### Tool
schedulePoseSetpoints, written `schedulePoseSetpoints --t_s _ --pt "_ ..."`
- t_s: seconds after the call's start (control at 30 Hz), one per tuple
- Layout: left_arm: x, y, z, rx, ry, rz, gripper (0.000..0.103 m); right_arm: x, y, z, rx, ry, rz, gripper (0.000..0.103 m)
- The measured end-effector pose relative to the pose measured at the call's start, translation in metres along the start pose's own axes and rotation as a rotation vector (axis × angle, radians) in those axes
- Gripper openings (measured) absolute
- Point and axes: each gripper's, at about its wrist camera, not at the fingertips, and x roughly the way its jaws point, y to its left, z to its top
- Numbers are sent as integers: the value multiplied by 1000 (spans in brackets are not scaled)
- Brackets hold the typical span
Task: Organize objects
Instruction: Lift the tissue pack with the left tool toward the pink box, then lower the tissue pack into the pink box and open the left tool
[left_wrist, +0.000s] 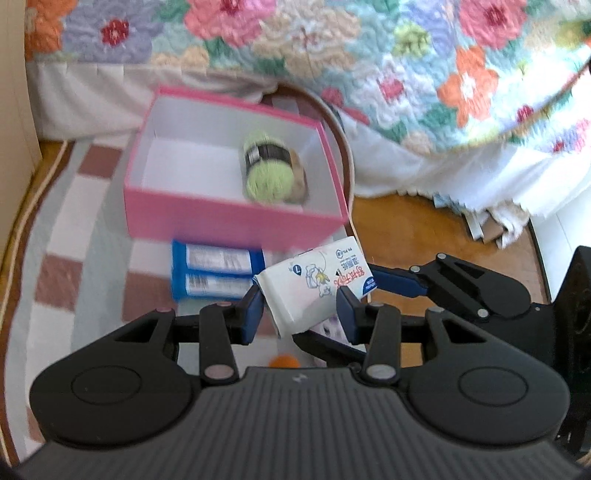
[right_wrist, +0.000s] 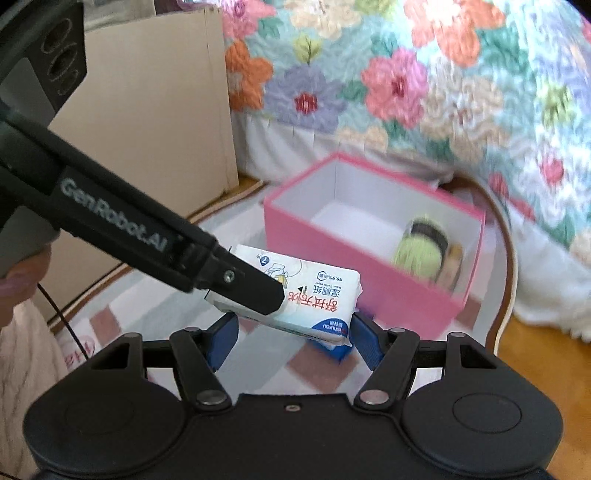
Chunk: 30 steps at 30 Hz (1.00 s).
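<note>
A white wet-wipes pack (left_wrist: 314, 288) hangs above the rug, and my left gripper (left_wrist: 301, 314) is shut on its near end. In the right wrist view one of the left fingers (right_wrist: 258, 288) lies across the pack (right_wrist: 317, 295). My right gripper (right_wrist: 293, 341) stands open around the pack's other end, and its left pad shows a gap. Beyond lies an open pink box (left_wrist: 221, 218) with a green yarn ball (left_wrist: 267, 173) inside. A blue packet (left_wrist: 218, 275) lies on the rug in front of the box.
A checked rug (left_wrist: 66, 229) covers a wooden floor (left_wrist: 424, 229). A bed with a flowered quilt (left_wrist: 424, 74) stands close behind the box. A cardboard panel (right_wrist: 159, 110) rises at the left. A small orange thing (left_wrist: 284, 361) lies under my left gripper.
</note>
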Motion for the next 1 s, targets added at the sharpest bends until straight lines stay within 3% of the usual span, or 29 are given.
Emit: schedulePoseSetpoints --t_s 0.2,0.47,0.6,0.77,1.0 --pt "12 11 52 -29 -18 32 42 21 -19 46 -47 -21 -7 71" --pt "75 29 113 -38 46 122 42 88 -74 92 64 84 52 71" --pt "121 47 132 -64 109 144 42 132 -108 95 219 159 97 71" --pt "171 73 142 -97 160 137 42 181 -133 84 354 210 90 71" --pt "209 99 137 -120 192 144 42 229 -153 68 517 271 98 64"
